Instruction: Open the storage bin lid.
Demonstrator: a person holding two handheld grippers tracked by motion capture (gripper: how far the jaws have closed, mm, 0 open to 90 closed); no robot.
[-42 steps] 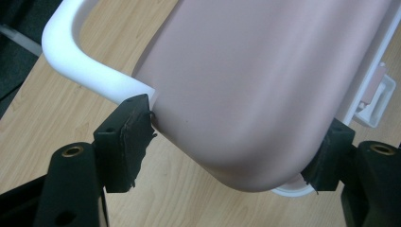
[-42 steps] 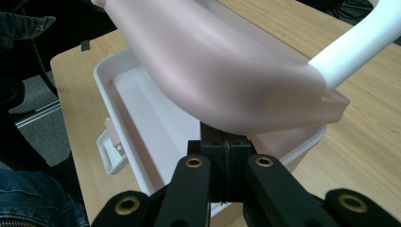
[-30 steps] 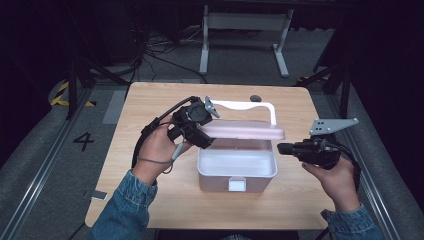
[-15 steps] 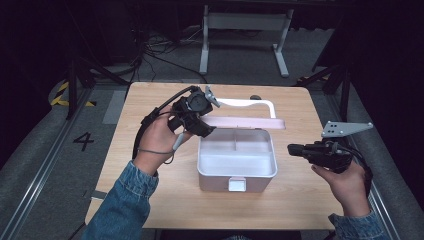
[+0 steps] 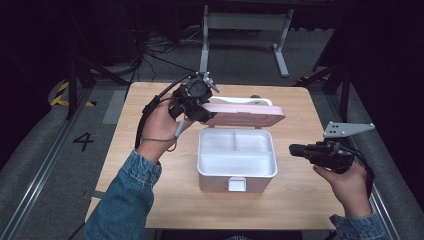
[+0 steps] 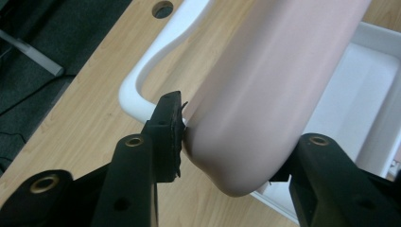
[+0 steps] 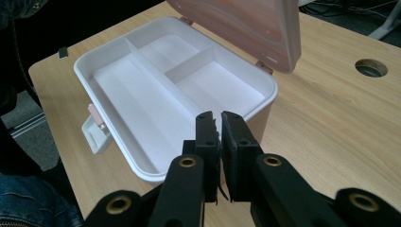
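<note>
A white box [image 5: 220,181] with inner dividers stands open in the middle of the table; its compartments [image 7: 142,99] hold nothing. Its pink lid [image 5: 250,114] is tipped up behind it on the hinges. My left gripper [image 5: 207,112] is at the lid's left corner. Its jaws have just been closing, and the pads now press on that rounded corner [image 6: 236,156]. The white carry handle [image 6: 142,85] curves out behind the lid. My right gripper [image 5: 292,149] hovers to the right of the box and points at it. Its jaws [image 7: 220,118] are shut with nothing between them.
The box's front latch [image 5: 237,184] hangs loose toward the person. The wooden table [image 5: 300,205] has a round cable hole [image 7: 371,67] behind the box. A metal stand [image 5: 240,20] and cables lie on the dark floor beyond.
The lid has swung from low over the box to well up behind it, and my left gripper has risen with it. My right gripper has drawn back to the right, away from the box.
</note>
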